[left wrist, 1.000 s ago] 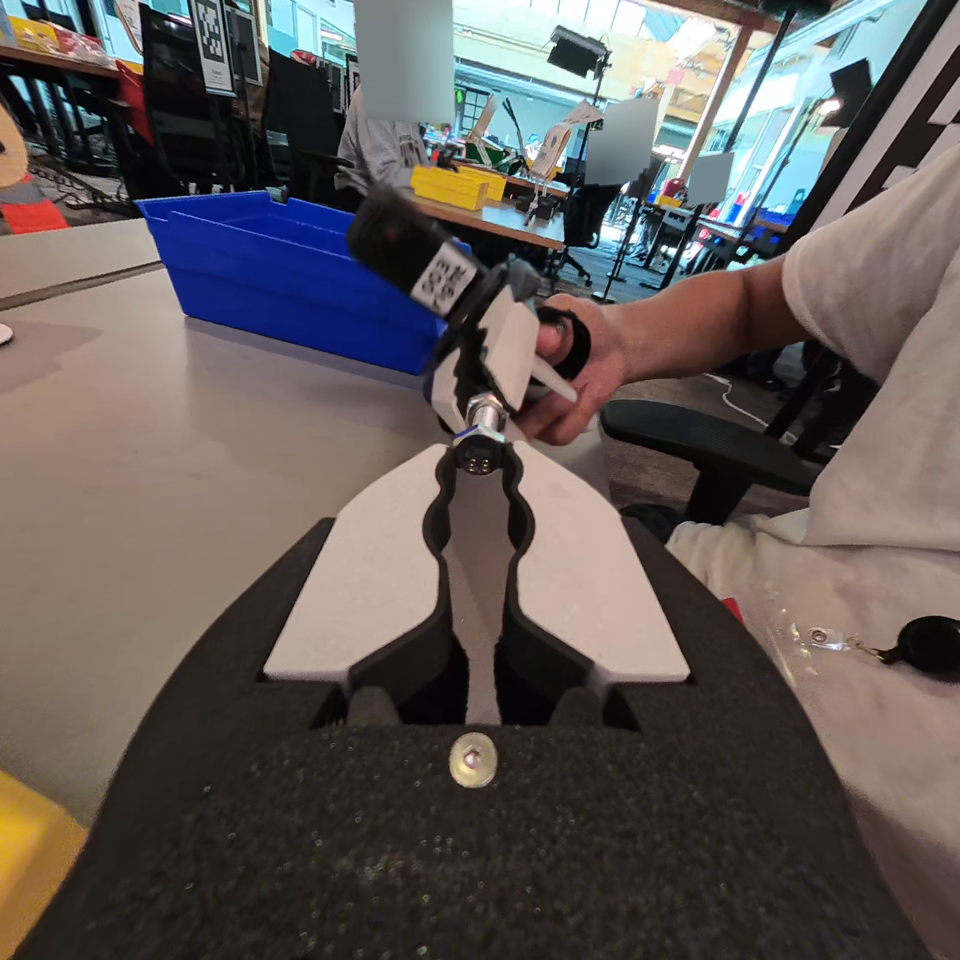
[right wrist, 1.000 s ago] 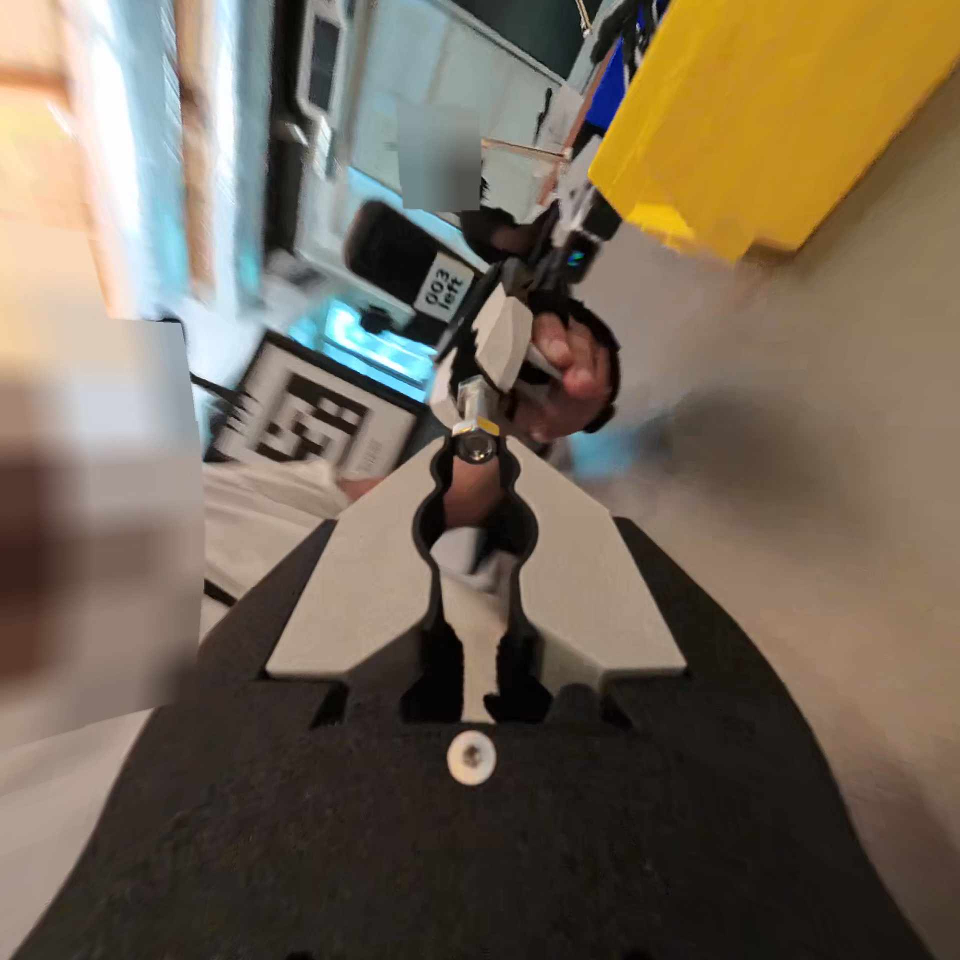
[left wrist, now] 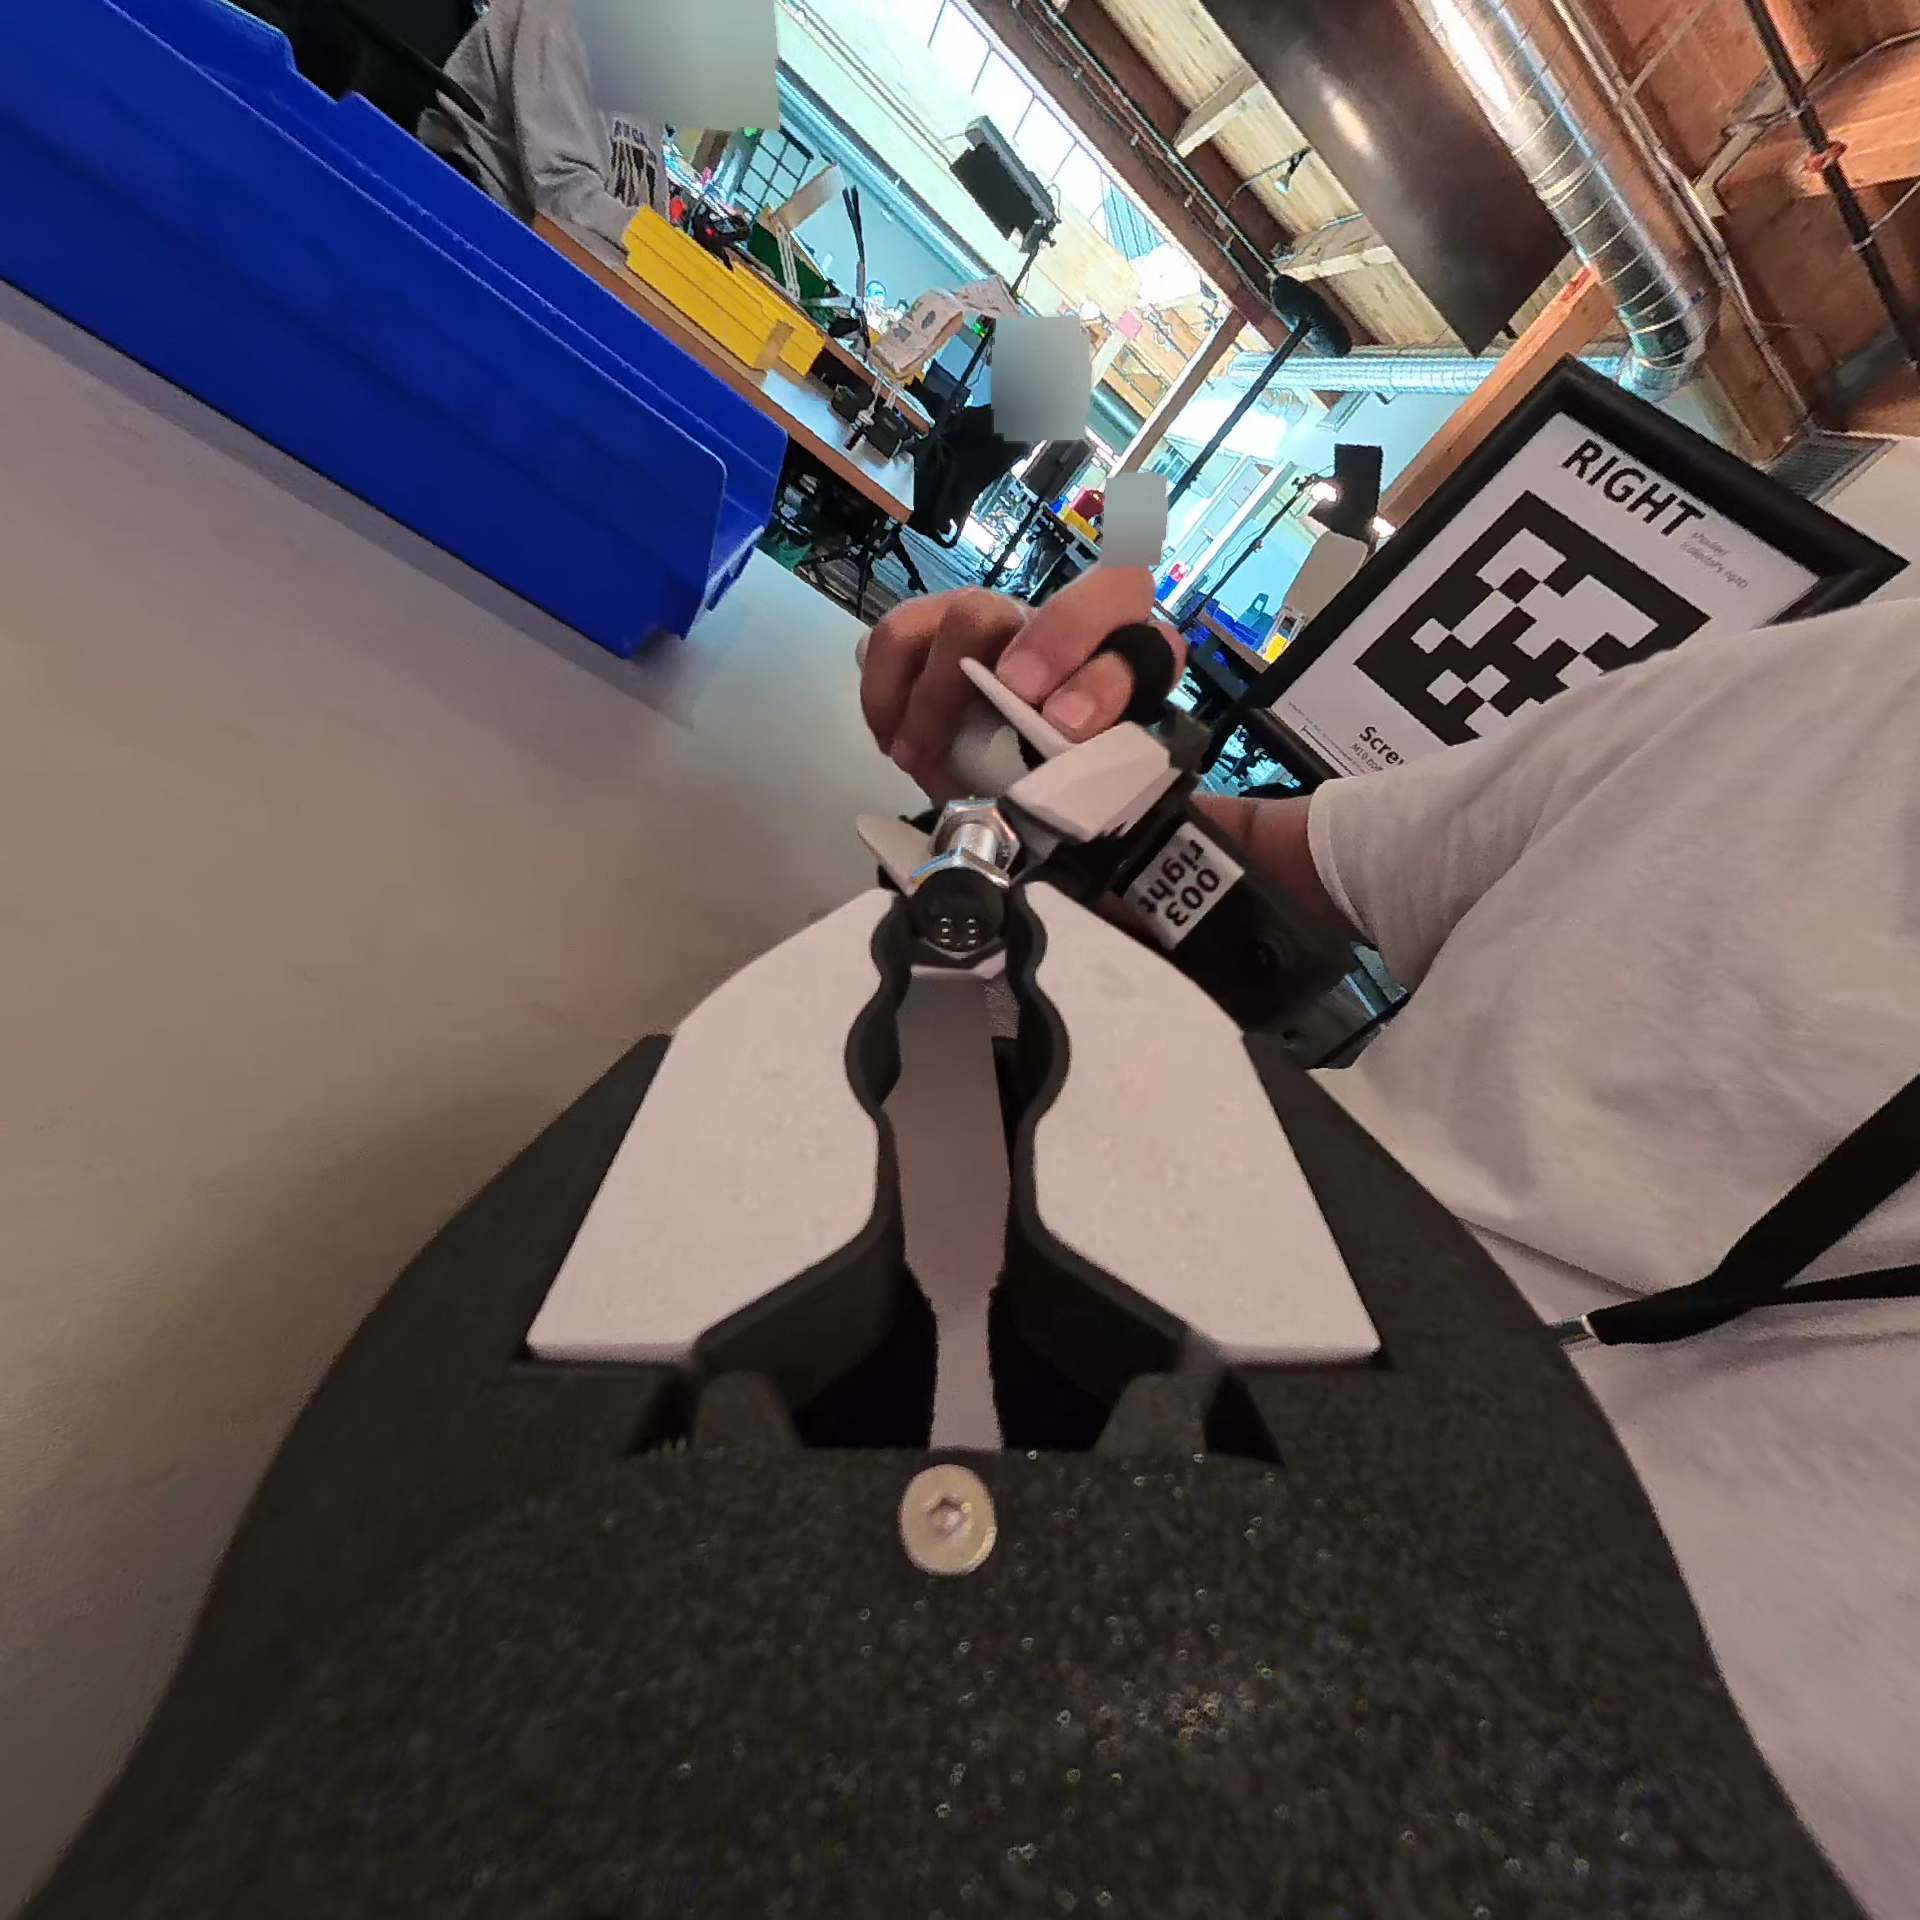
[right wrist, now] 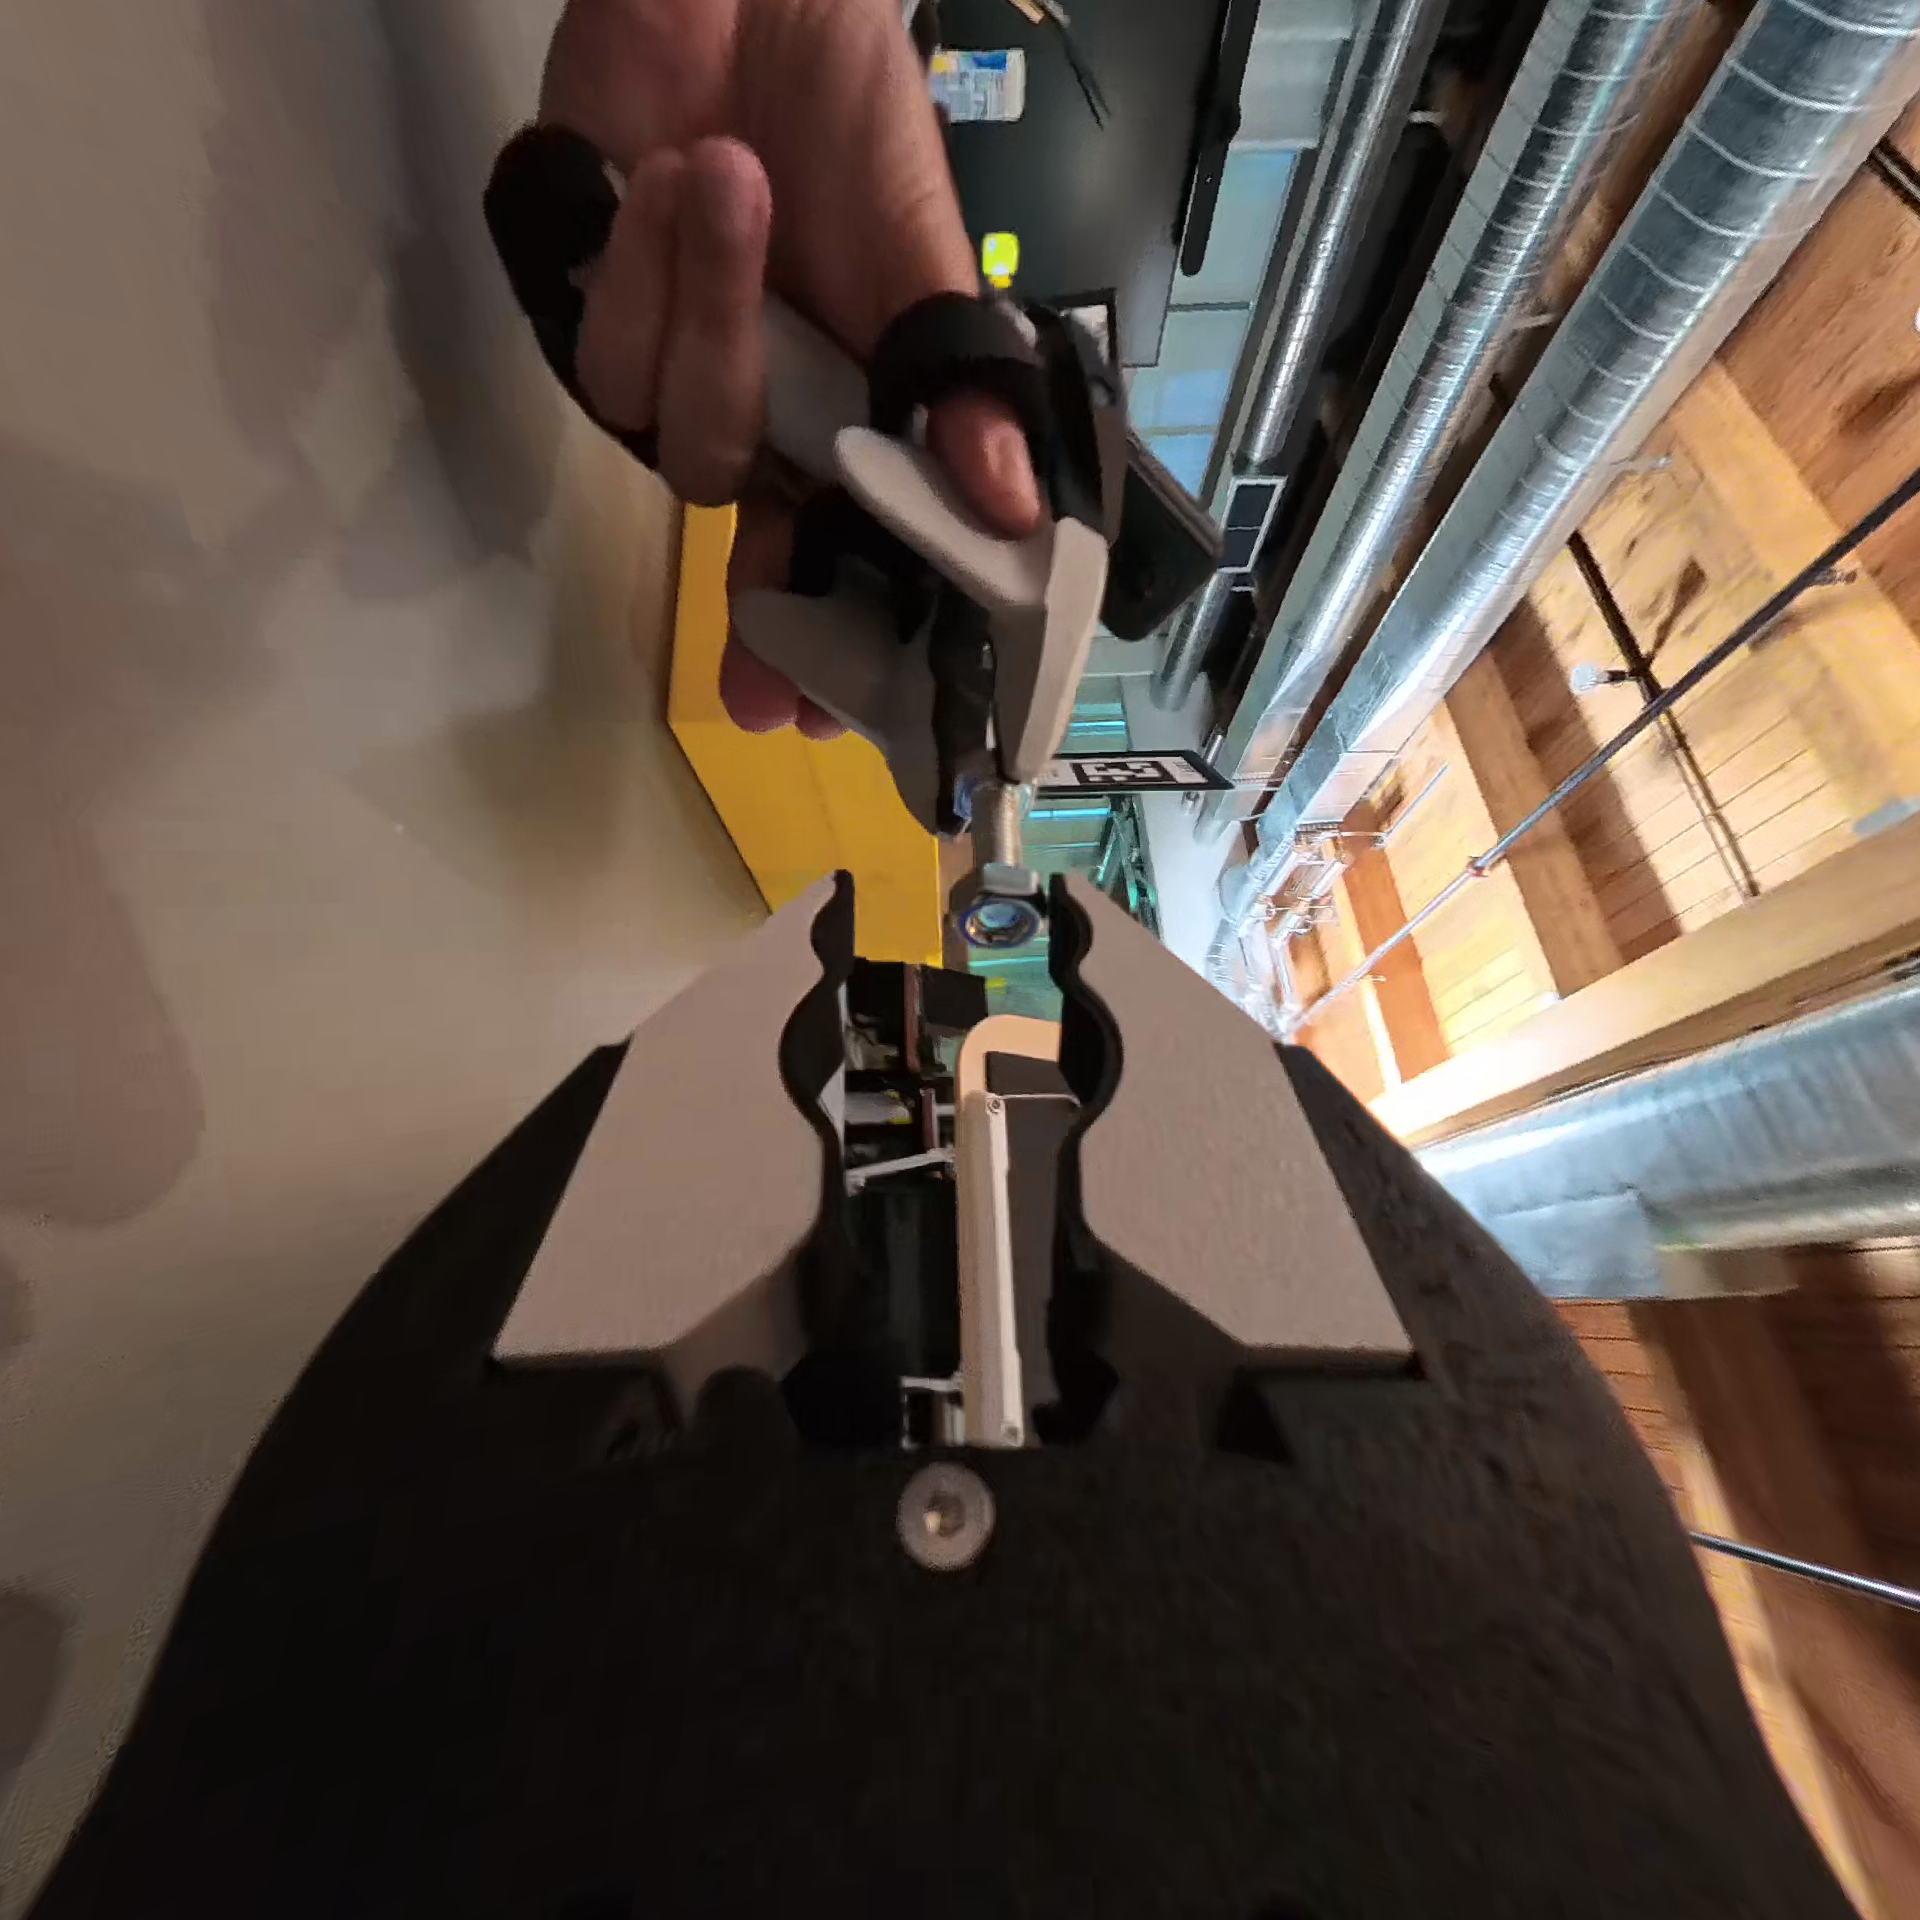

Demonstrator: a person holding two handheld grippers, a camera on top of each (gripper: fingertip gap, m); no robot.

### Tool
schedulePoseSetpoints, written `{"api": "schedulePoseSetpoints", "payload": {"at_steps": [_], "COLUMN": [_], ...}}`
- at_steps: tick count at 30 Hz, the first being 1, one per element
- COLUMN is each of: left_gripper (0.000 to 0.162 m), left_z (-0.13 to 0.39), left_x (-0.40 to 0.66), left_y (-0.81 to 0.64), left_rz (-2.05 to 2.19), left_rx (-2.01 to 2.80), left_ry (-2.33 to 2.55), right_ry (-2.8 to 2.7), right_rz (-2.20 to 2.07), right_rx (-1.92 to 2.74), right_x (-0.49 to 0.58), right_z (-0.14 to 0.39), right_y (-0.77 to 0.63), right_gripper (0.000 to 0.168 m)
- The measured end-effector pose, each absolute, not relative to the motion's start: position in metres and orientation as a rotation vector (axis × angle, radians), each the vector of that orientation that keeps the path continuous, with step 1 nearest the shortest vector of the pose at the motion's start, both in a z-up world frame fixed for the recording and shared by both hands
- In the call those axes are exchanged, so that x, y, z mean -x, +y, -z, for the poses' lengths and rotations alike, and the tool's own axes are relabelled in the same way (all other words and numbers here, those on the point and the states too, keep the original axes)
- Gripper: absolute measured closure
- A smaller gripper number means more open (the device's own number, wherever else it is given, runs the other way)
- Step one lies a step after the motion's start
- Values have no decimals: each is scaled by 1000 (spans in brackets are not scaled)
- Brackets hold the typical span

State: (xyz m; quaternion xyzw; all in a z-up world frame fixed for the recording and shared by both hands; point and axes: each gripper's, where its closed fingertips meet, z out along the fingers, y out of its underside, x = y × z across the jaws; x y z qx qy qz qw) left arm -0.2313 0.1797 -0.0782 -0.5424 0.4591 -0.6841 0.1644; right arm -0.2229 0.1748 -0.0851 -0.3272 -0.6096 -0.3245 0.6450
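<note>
Pale desk [left wrist: 260,935], seen at a tilt in both wrist views. A blue bin [left wrist: 364,312] stands on its far left part in the left wrist view. A yellow bin [right wrist: 790,790] lies on it beyond the claws in the right wrist view. A framed black-and-white marker board [left wrist: 1538,603] stands to the far right, behind the person's white sleeve [left wrist: 1558,883].

Left claw [left wrist: 954,940]: clenched on the hex head of a steel bolt [left wrist: 951,920], which sits between its two fingertips at the very front of the claw. The bolt's shank points away from this claw toward the other one. The left hand [right wrist: 748,208] grips the handle.

Right claw [right wrist: 951,894]: released, its fingertips standing apart. A nut [right wrist: 997,912] with a blue insert sits on the bolt's threaded end in the gap between them. It lies close against the right-hand fingertip and clear of the left-hand one. The right hand [left wrist: 966,665] holds this handle, just beyond the bolt.

The two claws face each other tip to tip, with the bolt spanning the short space between them above the desk.
</note>
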Motion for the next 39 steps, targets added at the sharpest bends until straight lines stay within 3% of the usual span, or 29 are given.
{"api": "schedulePoseSetpoints", "payload": {"at_steps": [2, 6, 10, 17, 21, 24, 27, 33, 39], "left_gripper": [145, 145, 145, 145, 145, 145, 145, 145, 145], "left_z": [81, 82, 77, 73, 65, 56, 52, 64, 73], "left_x": [231, 231, 231, 230, 232, 234, 237, 237, 233], "left_y": [178, 178, 177, 185, 184, 187, 195, 197, 189], "left_rz": [1943, 1891, 1783, 1550, 1491, 1607, 1714, 1866, 1910], "left_rx": [1560, 1547, 1460, 1344, 1262, 1284, 1345, 1503, 1570], "left_ry": [1321, 1339, 1380, 1405, 1404, 1321, 1229, 1163, 1174], "right_ry": [-1363, -1334, -1145, -288, -111, -351, -718, -1202, -1294], "right_rz": [806, 625, -34, -1638, -1865, -1575, -844, 496, 890], "right_rx": [694, 860, 1249, 1686, 1638, 1656, 1720, 1174, 839], "right_x": [221, 221, 222, 223, 226, 228, 214, 201, 218], "right_z": [79, 80, 79, 73, 65, 66, 97, 82, 77], "right_y": [177, 178, 177, 183, 180, 174, 186, 190, 183], "right_gripper": [152, 151, 151, 152, 149, 121, 111, 114, 119]}}
